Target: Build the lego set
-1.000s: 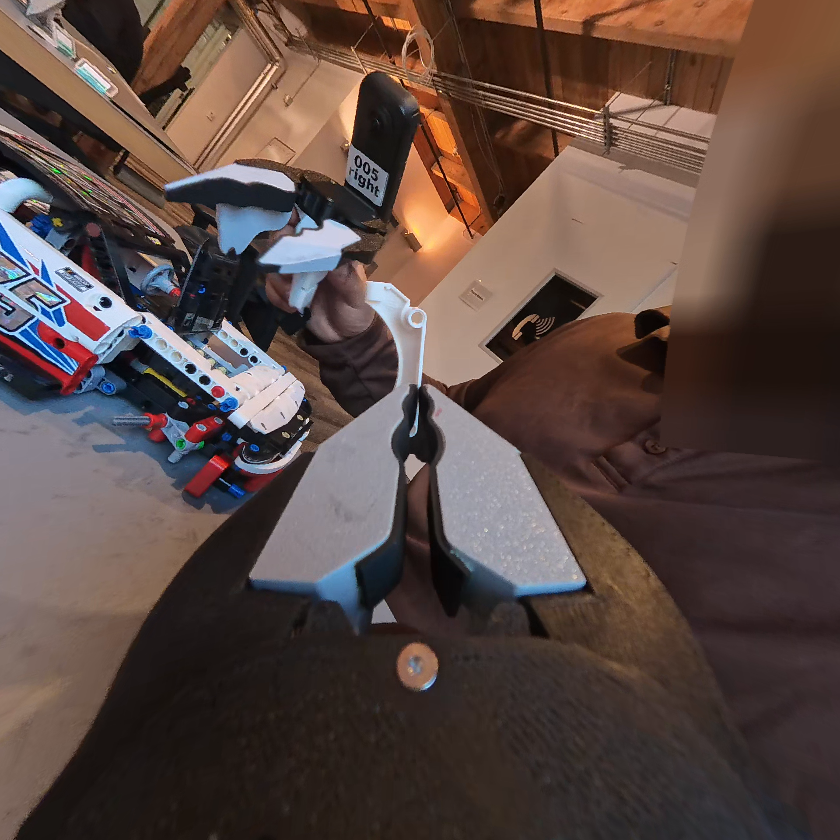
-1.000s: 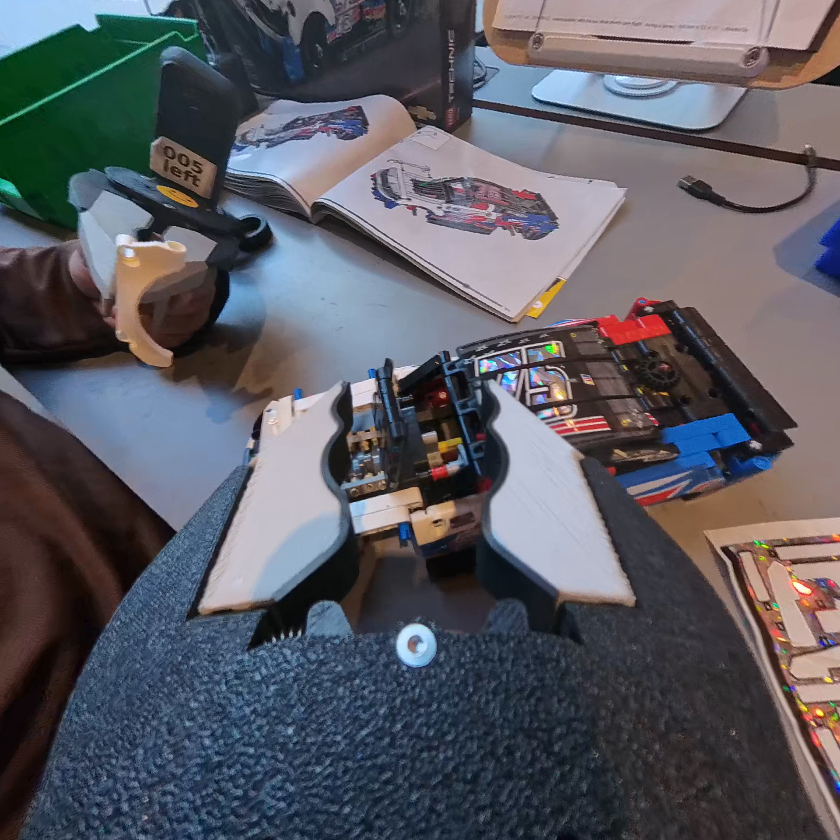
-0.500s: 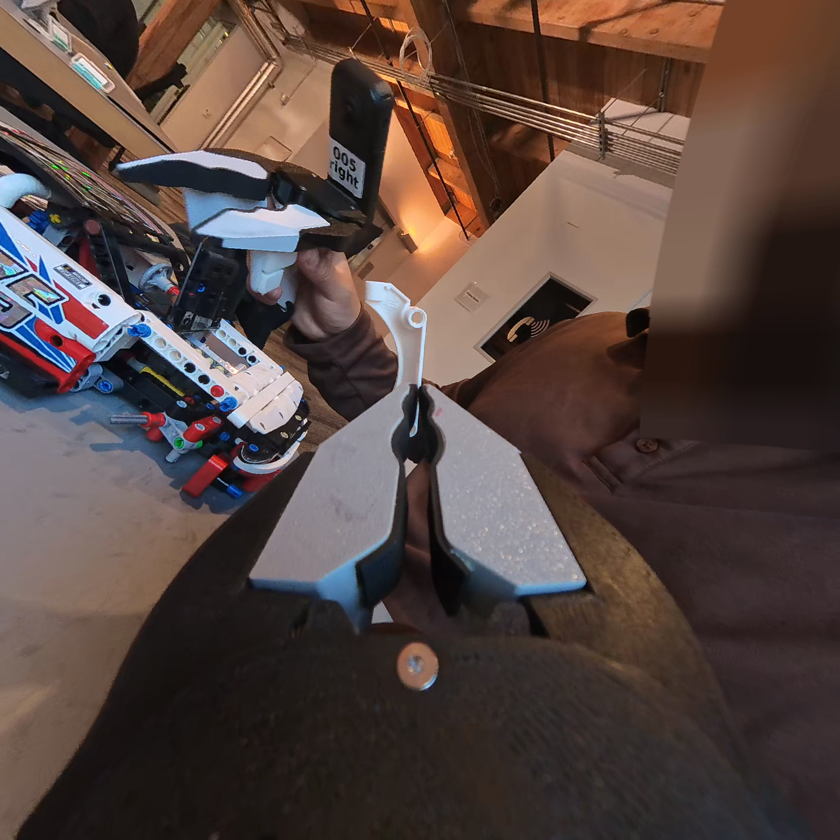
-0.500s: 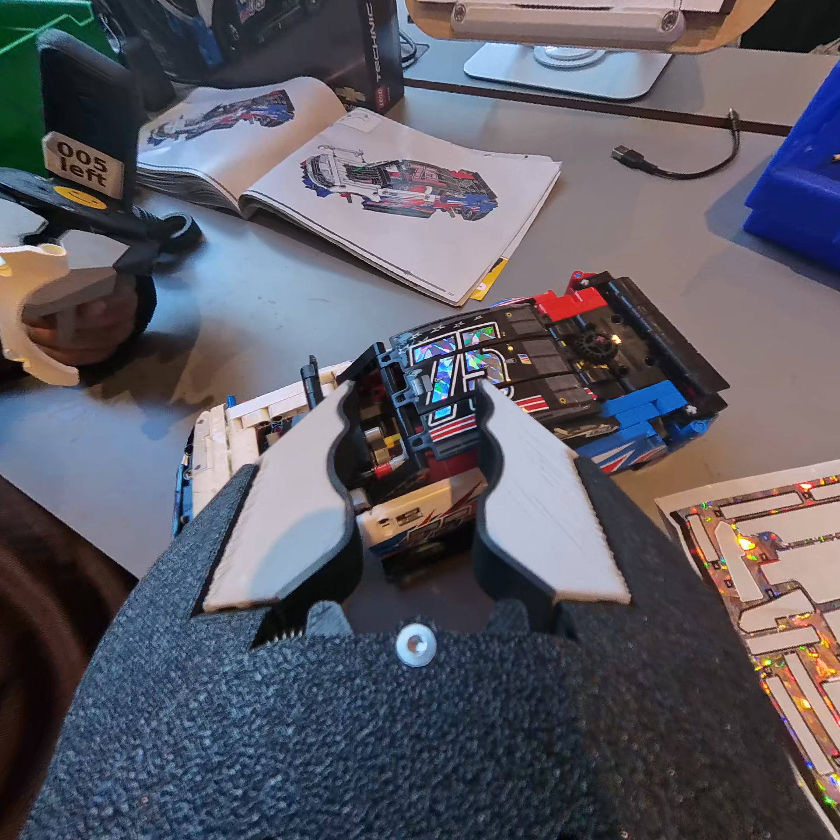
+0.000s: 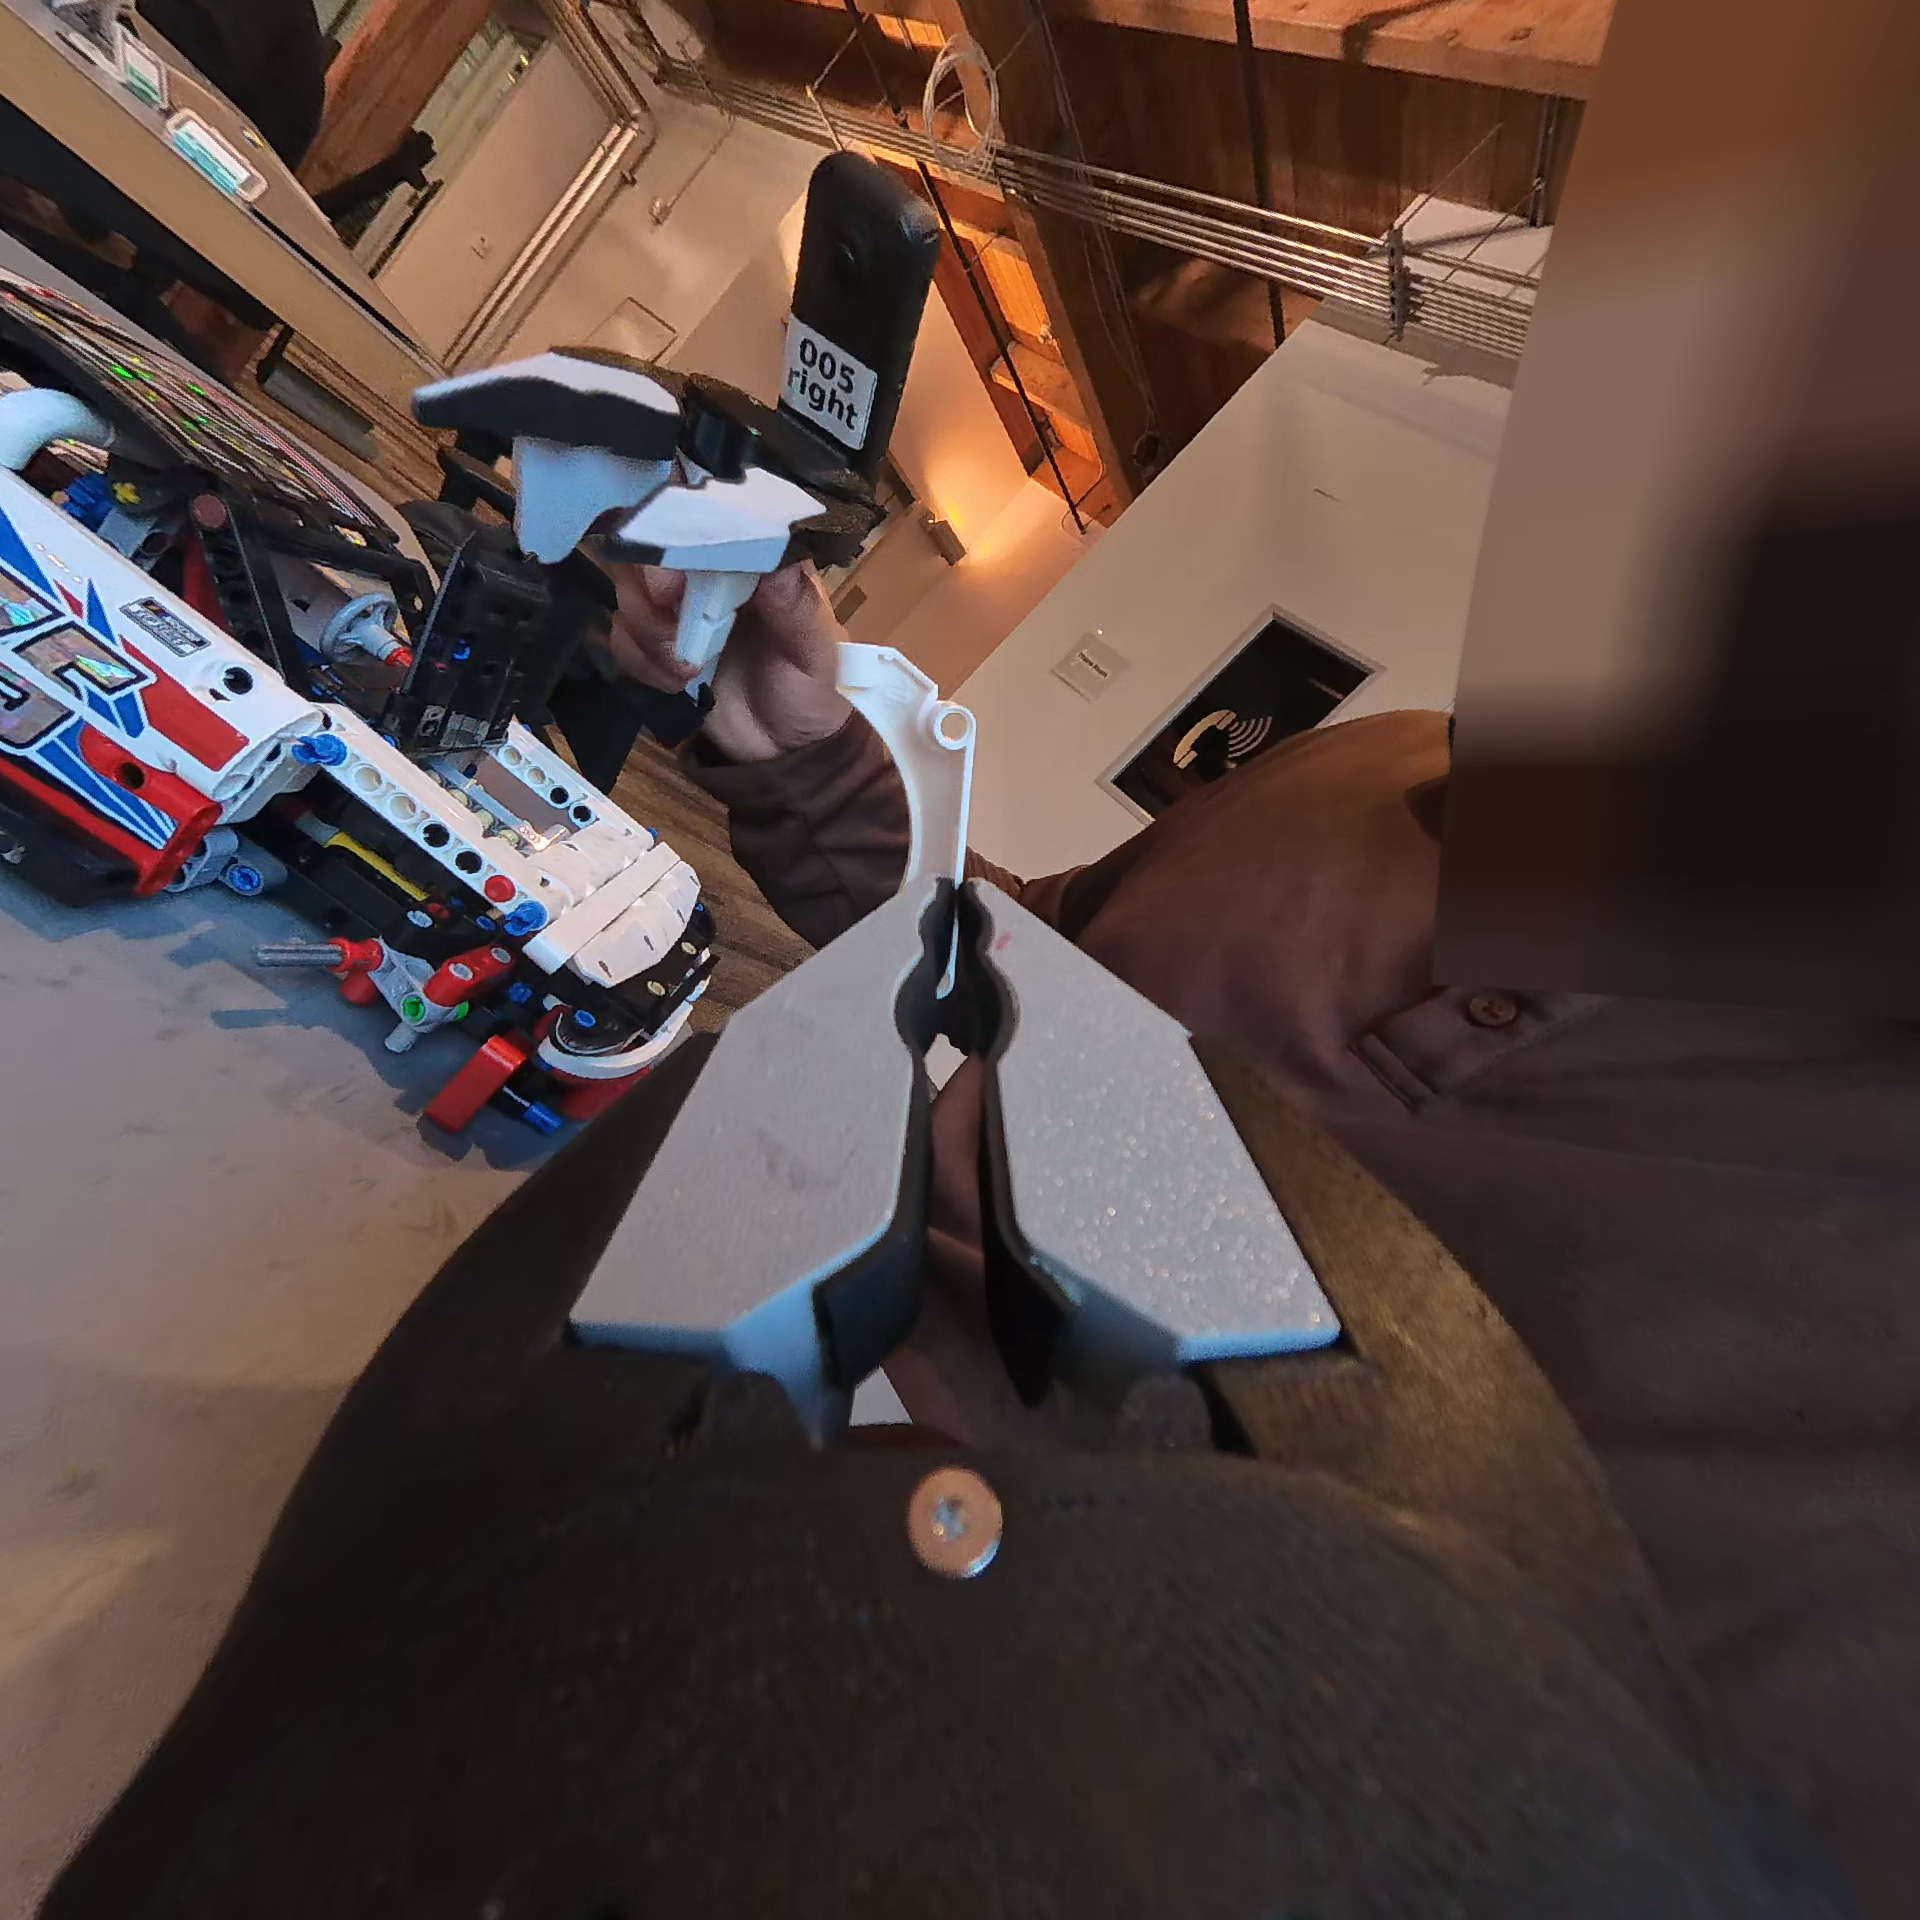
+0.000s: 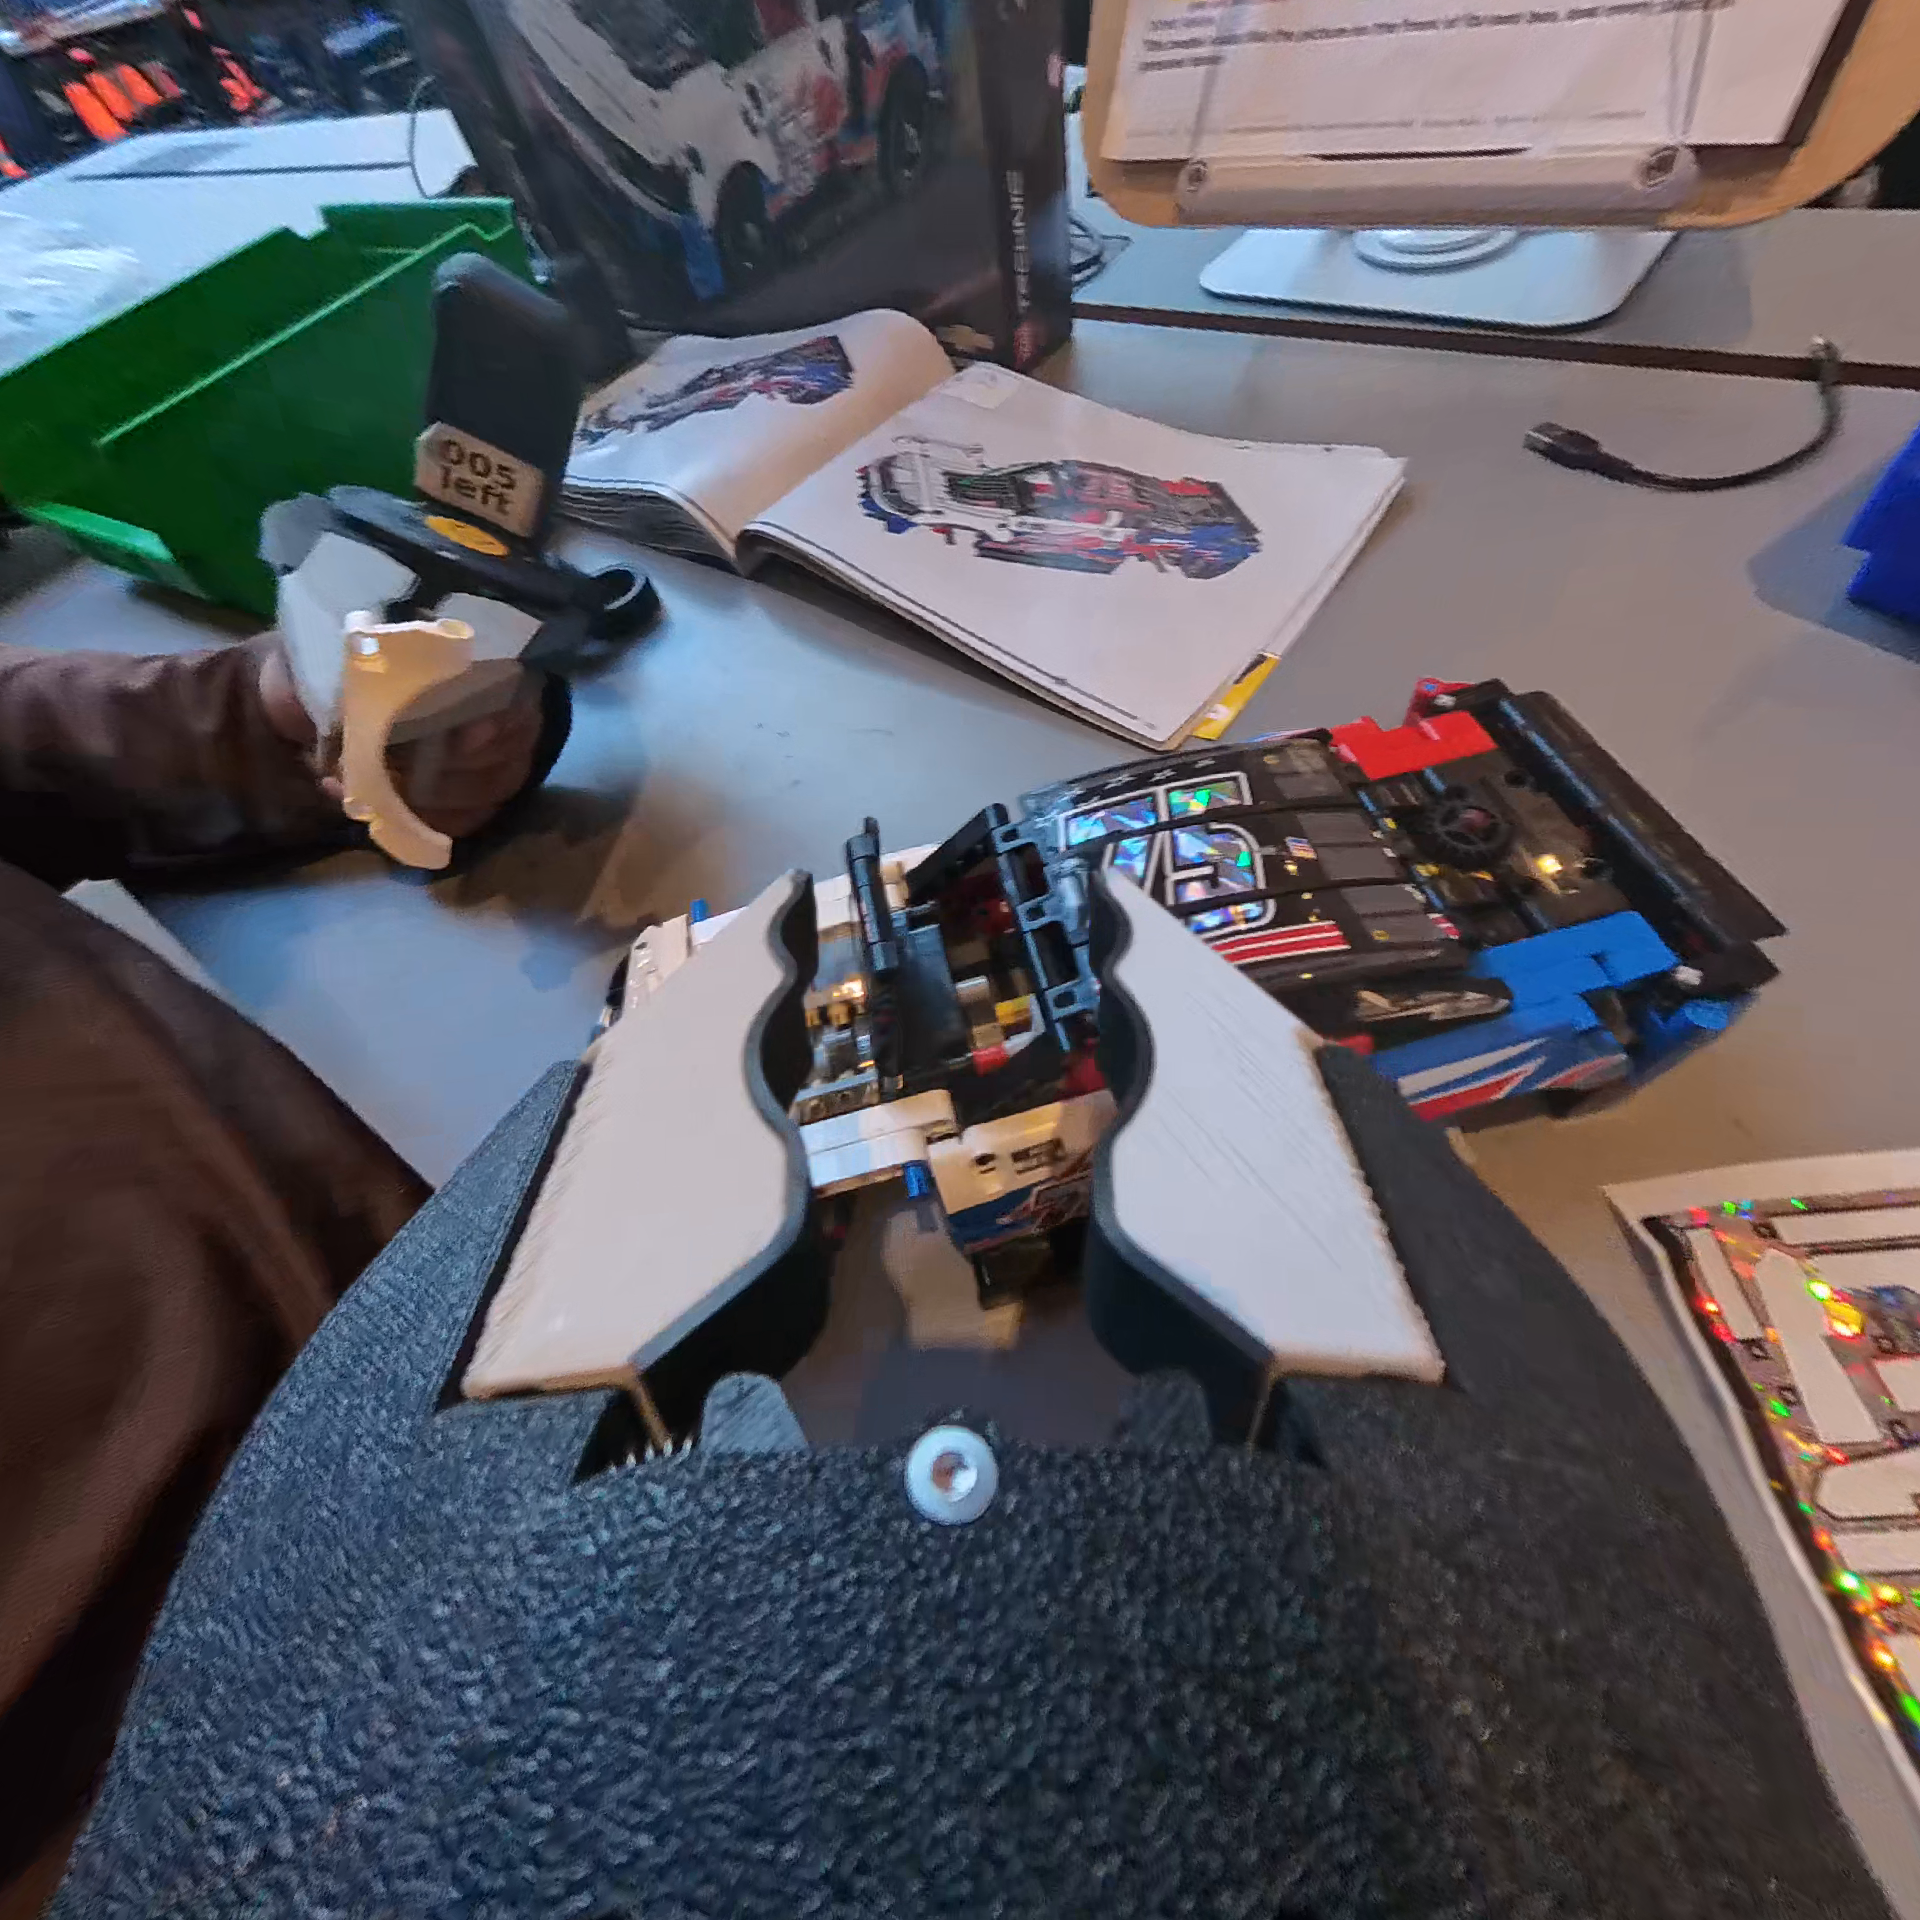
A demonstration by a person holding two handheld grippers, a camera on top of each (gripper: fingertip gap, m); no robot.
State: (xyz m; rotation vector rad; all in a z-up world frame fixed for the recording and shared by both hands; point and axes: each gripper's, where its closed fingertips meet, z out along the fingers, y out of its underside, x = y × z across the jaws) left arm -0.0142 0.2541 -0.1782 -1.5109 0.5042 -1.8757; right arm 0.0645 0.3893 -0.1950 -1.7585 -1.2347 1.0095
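Observation:
The partly built Lego race car (image 6: 1351, 883) lies on the grey table, white, blue, red and black with shiny stickers; it also shows in the left wrist view (image 5: 312, 790). My right gripper (image 6: 945, 904) is open and empty, its fingers held just above the car's open middle section. It shows in the left wrist view (image 5: 530, 478) above the car's black frame. My left gripper (image 5: 954, 904) is shut on a white curved arch piece (image 5: 925, 769) and holds it up, left of the car. The left gripper (image 6: 343, 644) and arch piece (image 6: 384, 748) also show in the right wrist view.
An open instruction booklet (image 6: 987, 520) lies behind the car. A green bin (image 6: 208, 395) and the set's box (image 6: 779, 156) stand at the back left. A monitor stand (image 6: 1434, 270), a cable (image 6: 1683, 457) and a blue bin (image 6: 1891, 540) are at the back right, and a shiny sticker sheet (image 6: 1818, 1403) at the right.
My right gripper swung towards the car's rear and has come back over its open middle section, still open. My left gripper keeps hold of the arch piece and has hardly moved.

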